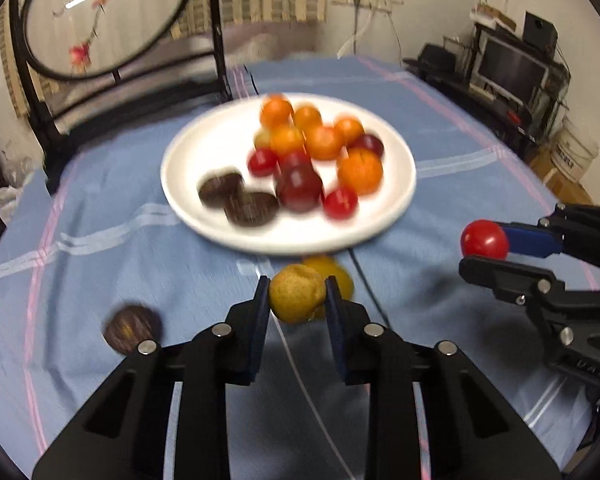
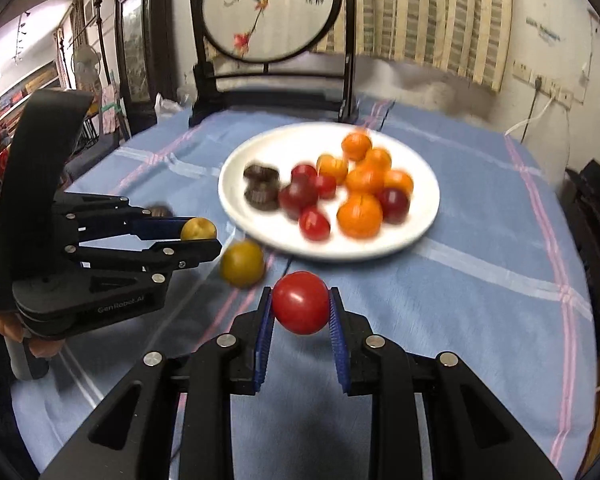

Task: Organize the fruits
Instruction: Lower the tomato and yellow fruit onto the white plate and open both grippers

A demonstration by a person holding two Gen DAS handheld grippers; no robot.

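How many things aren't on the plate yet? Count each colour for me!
Yellow: 2 (held yellow fruit in the left gripper; loose yellow fruit on the cloth)
Red: 1 (red fruit in the right gripper)
Brown: 1 (brown piece on the cloth)
Total: 4

Two near wrist views, shared plate [image 1: 204,224] [image 2: 380,250]

Warm indoor light, heavy fisheye bending and black vignetting at every edge, white plate [image 1: 188,204] and its fruit smeared by motion blur at 12 o'clock, gripper fingers rendered sharp at 6 o'clock, soft shadows cast on the blue tablecloth [image 2: 480,320].
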